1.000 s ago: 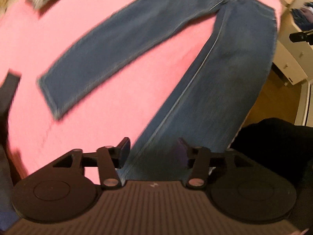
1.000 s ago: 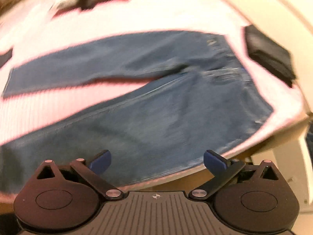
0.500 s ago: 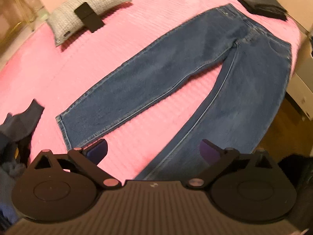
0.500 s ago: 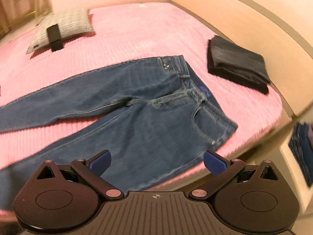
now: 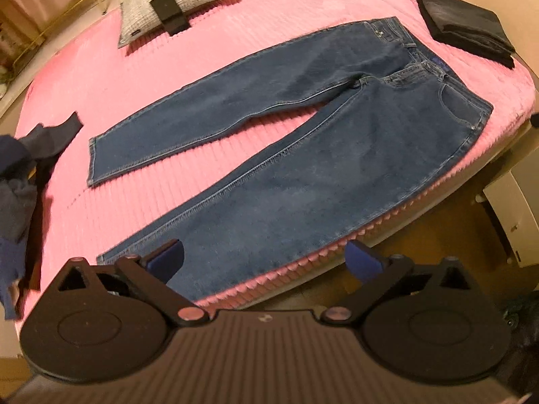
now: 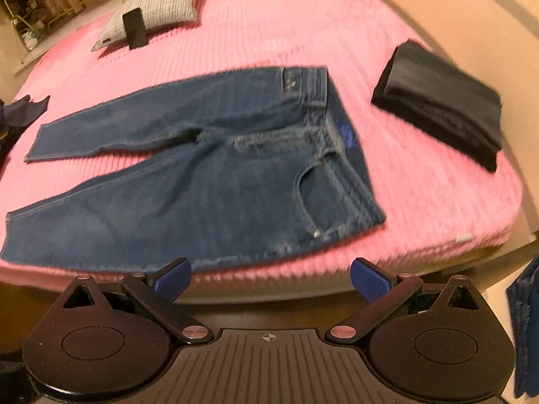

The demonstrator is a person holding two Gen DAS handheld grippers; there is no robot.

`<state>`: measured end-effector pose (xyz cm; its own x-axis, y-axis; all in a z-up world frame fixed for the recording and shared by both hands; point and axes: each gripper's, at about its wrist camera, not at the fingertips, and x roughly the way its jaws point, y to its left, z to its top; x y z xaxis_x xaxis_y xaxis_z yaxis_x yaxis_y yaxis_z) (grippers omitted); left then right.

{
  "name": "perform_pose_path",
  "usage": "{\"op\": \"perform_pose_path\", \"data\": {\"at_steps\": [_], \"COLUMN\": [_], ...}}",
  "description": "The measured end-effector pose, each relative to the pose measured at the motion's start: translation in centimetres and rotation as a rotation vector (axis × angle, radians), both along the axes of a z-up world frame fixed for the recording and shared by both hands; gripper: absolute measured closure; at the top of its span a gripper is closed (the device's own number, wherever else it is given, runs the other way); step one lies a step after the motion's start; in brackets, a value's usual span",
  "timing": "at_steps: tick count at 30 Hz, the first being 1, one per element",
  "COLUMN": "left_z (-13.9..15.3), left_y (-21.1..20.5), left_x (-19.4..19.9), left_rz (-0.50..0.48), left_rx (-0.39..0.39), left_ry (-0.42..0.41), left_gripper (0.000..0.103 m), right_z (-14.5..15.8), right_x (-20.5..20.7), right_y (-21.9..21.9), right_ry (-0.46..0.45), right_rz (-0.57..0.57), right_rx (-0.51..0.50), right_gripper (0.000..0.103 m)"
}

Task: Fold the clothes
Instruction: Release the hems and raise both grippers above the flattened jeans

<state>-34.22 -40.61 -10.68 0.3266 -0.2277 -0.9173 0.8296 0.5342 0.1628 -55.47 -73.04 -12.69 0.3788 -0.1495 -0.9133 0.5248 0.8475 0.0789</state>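
Note:
Blue jeans (image 5: 303,141) (image 6: 209,175) lie flat on the pink bedspread (image 5: 269,10) (image 6: 269,27), legs spread apart and pointing left, waistband to the right. My left gripper (image 5: 264,259) hovers over the near leg's lower part at the bed's front edge, jaws wide and empty. My right gripper (image 6: 271,277) hangs in front of the bed's edge near the jeans' hip, open with nothing between its blue pads (image 6: 369,284).
A folded black garment (image 5: 465,30) (image 6: 444,107) lies at the bed's right. A grey pillow (image 5: 171,0) (image 6: 155,10) with a black device on it sits at the back. Dark clothes (image 5: 20,181) are piled at the left. A white cabinet (image 5: 515,208) stands on the right.
Both grippers drew back and up from the jeans, so the whole garment now shows. The left gripper's jaws spread from half closed over the leg hem to wide apart.

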Motion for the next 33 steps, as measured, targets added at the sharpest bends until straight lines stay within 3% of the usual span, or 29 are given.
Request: {"op": "perform_pose_path", "data": {"at_steps": [6, 11, 22, 33], "left_z": [1.0, 1.2, 0.9, 1.3], "left_y": [1.4, 3.7, 6.3, 6.6], "left_x": [-0.6, -0.7, -2.6, -4.2], "left_rz": [0.03, 0.06, 0.154, 0.174], "left_rx": [-0.005, -0.003, -0.027, -0.019], "left_ry": [-0.057, -0.086, -0.043, -0.057], "left_gripper": [0.002, 0.002, 0.002, 0.002], "right_z": [0.3, 1.4, 1.9, 1.5], "right_x": [0.7, 2.8, 5.2, 4.3], "right_y": [1.2, 3.7, 7.1, 7.7], "right_ry": [-0.006, 0.001, 0.059, 0.049], "right_rz": [0.05, 0.139, 0.312, 0.348], "right_rx": [0.035, -0.003, -0.055, -0.034], "right_gripper": [0.0, 0.0, 0.0, 0.0]}}
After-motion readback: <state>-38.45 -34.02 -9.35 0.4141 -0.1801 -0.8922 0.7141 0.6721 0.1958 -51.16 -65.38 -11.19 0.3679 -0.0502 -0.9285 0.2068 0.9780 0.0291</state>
